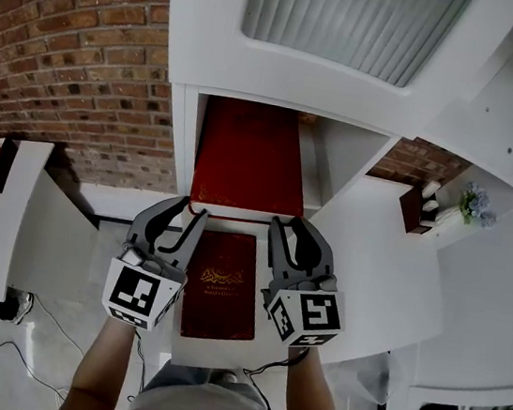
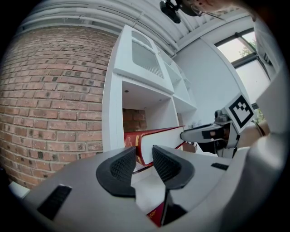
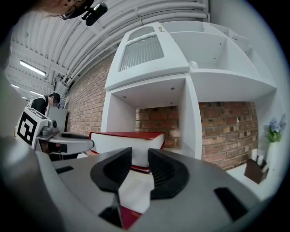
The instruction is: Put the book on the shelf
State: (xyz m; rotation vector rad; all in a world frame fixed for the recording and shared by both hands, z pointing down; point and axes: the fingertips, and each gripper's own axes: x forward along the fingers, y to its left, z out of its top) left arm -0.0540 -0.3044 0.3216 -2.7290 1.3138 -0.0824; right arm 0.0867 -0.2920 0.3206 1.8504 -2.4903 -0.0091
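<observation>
Brick wall [image 1: 70, 50] backs the white shelf [image 1: 183, 132] at the top of the head view. A thick red book [image 1: 249, 156] lies flat in the shelf's lower opening with its near edge about at the front lip. I judge that one placed, or needing only a nudge inward. A thinner red book [image 1: 222, 284] lies on the white counter [image 1: 375, 235] at lower centre, between my left tongs [image 1: 190, 207] and right tongs [image 1: 289, 221]. If it is meant too, it is yet to do.

Both tongs stand apart and empty, tips by the thick book's near edge; whether they touch it I cannot tell. That book nearly fills the opening side to side, so room there is scant. Above it there is height to spare.
</observation>
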